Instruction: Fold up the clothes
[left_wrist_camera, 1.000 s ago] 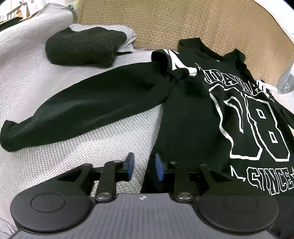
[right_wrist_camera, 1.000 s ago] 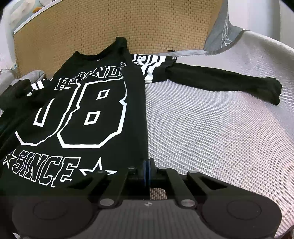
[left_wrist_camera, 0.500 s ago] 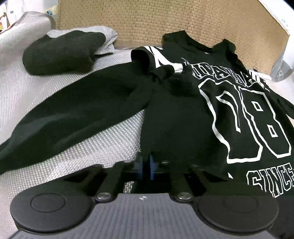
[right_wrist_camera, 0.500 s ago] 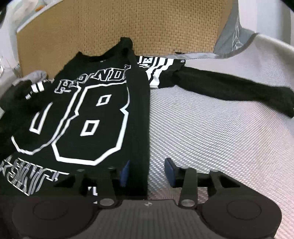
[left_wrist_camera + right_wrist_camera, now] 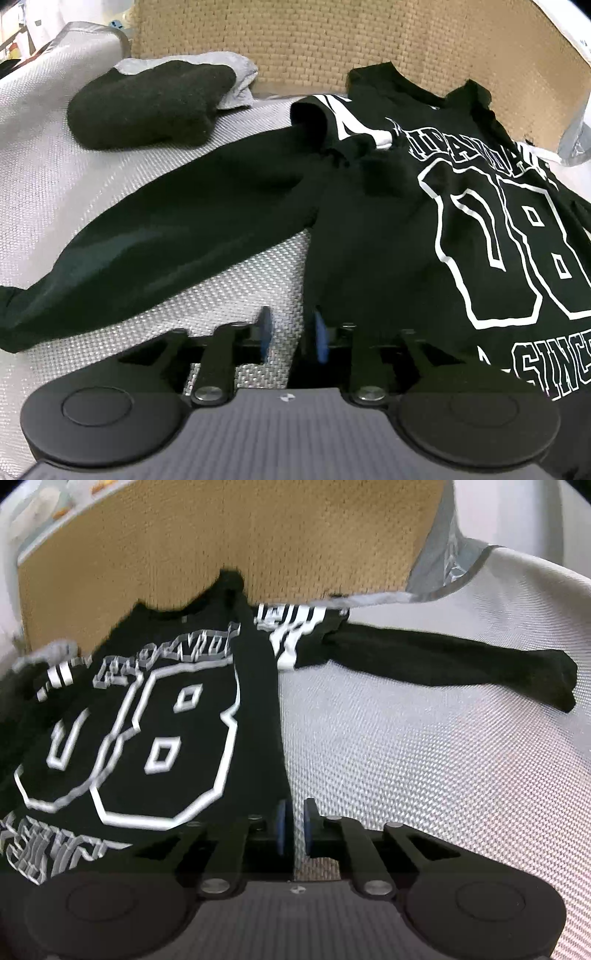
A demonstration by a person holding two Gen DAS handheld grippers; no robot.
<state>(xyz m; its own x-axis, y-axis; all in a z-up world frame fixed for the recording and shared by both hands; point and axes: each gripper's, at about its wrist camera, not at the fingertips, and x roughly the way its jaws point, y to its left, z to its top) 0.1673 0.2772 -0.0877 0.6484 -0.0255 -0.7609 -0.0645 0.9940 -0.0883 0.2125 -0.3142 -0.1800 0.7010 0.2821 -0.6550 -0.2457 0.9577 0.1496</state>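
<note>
Left wrist: one black jersey (image 5: 369, 229) on the mesh surface (image 5: 55, 155), reading "08" and "SINCE"; left gripper (image 5: 291, 334) just opened, jaws narrowly apart at its side edge, gripping nothing. Right wrist: right gripper (image 5: 294, 825) closing, nearly shut, hem edge between pads.

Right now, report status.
Left gripper jaws just opened, shirt edge between, unpinched. Right gripper jaws just closing on shirt's other edge, gap left. Sleeves spread; nothing in the way.
</note>
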